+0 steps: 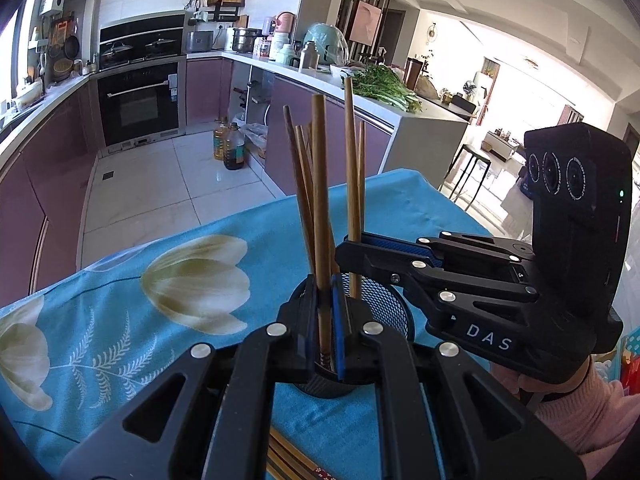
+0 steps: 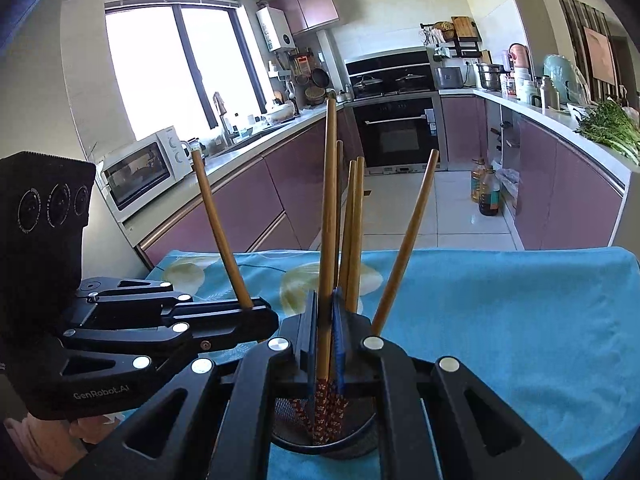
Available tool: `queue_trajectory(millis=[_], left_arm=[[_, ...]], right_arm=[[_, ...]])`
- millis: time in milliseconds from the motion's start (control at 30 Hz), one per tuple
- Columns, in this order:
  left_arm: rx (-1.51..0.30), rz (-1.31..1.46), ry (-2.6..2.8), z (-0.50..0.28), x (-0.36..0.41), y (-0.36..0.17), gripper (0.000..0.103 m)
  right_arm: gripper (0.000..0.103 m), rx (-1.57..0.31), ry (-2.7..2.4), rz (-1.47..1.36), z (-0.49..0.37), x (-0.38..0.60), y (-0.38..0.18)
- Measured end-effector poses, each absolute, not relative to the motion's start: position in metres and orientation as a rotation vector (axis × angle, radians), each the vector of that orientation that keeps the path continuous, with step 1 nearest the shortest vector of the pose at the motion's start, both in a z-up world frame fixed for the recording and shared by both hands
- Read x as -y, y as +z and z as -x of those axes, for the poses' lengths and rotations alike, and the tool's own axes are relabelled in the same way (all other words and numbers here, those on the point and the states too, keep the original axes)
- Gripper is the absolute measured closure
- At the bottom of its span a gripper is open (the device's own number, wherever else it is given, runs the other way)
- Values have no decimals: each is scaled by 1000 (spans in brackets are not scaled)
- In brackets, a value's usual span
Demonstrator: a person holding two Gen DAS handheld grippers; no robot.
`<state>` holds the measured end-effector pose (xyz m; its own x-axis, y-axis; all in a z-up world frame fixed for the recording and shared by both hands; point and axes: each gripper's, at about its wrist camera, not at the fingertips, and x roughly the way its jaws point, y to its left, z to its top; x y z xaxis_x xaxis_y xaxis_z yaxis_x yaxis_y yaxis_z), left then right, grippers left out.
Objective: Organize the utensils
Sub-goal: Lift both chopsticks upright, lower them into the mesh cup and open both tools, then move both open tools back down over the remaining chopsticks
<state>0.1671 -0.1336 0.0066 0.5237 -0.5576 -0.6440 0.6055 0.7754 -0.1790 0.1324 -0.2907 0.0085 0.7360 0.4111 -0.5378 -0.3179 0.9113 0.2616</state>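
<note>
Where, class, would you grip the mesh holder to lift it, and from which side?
Grip the mesh holder by its rim, coming down from above at the bare near edge. It stands upright with an open mouth, and its thin wall fits between two fingers. The chopsticks fan out of the middle, and both hand-held grippers are shut on them there.

Bright daylight from blown-out window (image 2: pixel 160 68) (fisheye-bent edges, dark corners), sharp throughout.
</note>
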Motion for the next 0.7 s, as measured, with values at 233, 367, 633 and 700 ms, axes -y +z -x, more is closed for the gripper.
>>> queue_trajectory(millis=[233, 367, 633, 700], left_arm=[[-752, -48, -677, -169, 128, 0, 90], [-709, -28, -650, -158, 116, 2, 82], [-580, -3, -575, -114, 71, 8, 61], [-575, -8, -543, -106, 60, 3, 59]], right_arm=[[93, -635, 396, -161, -132, 289, 8], [87, -617, 412, -151, -122, 287, 11], [74, -549, 536, -100, -78, 278, 25], [67, -544, 573, -75, -67, 273, 25]])
